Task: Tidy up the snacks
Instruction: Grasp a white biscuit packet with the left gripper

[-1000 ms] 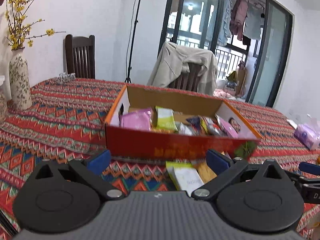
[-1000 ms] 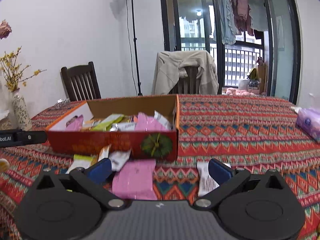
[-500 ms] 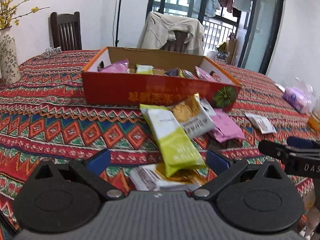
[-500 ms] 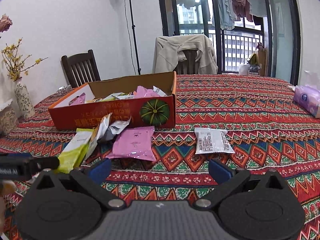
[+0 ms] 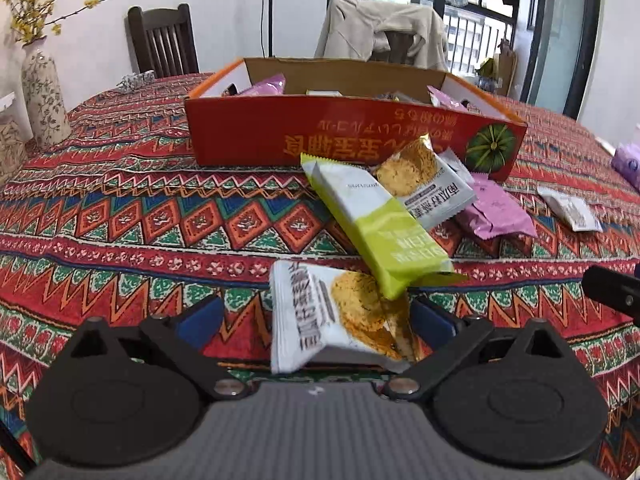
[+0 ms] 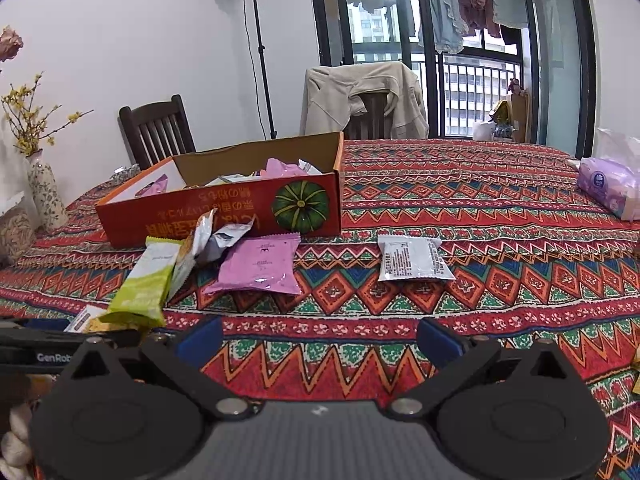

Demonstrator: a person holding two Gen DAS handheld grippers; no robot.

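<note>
An orange cardboard box [image 5: 352,136] holding several snack packs stands on the patterned tablecloth; it also shows in the right wrist view [image 6: 240,208]. In front of it lie a green-and-white pack [image 5: 376,228], a white cracker pack [image 5: 428,184], a pink pack [image 6: 260,266] and a small white pack [image 6: 412,258]. My left gripper [image 5: 316,320] is open, with another white cracker pack [image 5: 332,320] lying between its fingers, not clamped. My right gripper [image 6: 318,338] is open and empty above the cloth, short of the pink pack.
A patterned vase [image 5: 44,100] with yellow flowers stands at the left table edge. A purple tissue pack [image 6: 608,188] lies far right. Two chairs [image 6: 156,132] stand behind the table, one draped with a beige jacket [image 6: 360,100].
Both grippers have pulled back from the box toward the near table edge. The loose packs have come into view, and a white cracker pack now lies between the left fingers.
</note>
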